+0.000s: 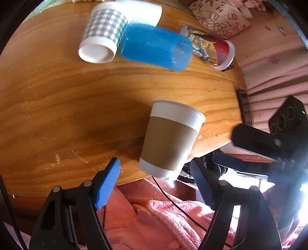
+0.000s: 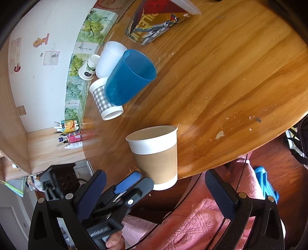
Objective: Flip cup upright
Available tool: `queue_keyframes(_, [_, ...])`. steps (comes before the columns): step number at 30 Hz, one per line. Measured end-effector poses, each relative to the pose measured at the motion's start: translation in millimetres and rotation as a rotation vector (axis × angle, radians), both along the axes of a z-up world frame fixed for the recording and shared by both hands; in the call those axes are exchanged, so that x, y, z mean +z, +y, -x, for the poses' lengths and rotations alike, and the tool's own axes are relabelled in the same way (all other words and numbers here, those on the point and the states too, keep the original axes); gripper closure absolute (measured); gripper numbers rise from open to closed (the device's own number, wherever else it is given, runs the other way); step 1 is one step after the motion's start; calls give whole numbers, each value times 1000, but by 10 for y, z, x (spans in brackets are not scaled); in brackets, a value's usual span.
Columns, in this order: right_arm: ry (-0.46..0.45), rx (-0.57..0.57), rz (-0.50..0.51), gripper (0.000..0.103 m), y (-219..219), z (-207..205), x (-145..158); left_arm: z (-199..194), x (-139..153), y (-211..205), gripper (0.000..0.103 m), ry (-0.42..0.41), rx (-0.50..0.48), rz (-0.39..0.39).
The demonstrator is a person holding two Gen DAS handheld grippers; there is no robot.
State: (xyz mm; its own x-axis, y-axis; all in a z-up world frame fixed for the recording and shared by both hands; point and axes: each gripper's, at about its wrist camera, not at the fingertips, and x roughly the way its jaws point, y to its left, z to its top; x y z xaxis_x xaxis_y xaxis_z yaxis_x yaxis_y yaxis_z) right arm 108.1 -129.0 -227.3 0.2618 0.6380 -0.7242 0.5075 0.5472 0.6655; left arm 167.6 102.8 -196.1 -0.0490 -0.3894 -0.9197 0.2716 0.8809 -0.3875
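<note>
So the paper cup (image 2: 156, 155) with the brown sleeve is standing mouth-up right at the near edge of the wooden counter (image 2: 231, 86), nothing gripping it. Both hand-held grippers are spread wide: the left hand-held gripper (image 1: 156, 182) sits just short of the cup's base, and the right hand-held gripper (image 2: 159, 190) hangs just off the counter edge, holding nothing.

Cup count in the right view: six total, meaning the sleeve cup, a blue tumbler (image 2: 129, 78), a checked cup (image 2: 105, 100), a plain white cup (image 2: 108, 58), a small cup with a leaf print (image 2: 88, 69) and a colourful printed cup (image 2: 154, 25).

The left view only catches five; the little leaf one isn't visible there. It does show a patterned cloth bag (image 1: 217, 17) at the far edge, which the right view misses. The right view alone has the wall and a shelf of small bottles (image 2: 71, 136).
</note>
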Motion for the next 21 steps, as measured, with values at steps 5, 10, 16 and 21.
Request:
queue_keyframes(5, [2, -11, 24, 2, 125, -65, -37, 15, 159, 106, 21, -55, -32, 17])
queue_keyframes(10, [0, -33, 70, 4, 208, -103, -73, 4, 262, 168, 21, -110, -54, 8])
queue_keyframes(16, [7, -58, 167, 8, 310, -147, -115, -58, 359, 256, 21, -205, -75, 9])
queue_keyframes(21, [-2, -66, 259, 13, 403, -177, -131, -98, 447, 312, 21, -305, -110, 9])
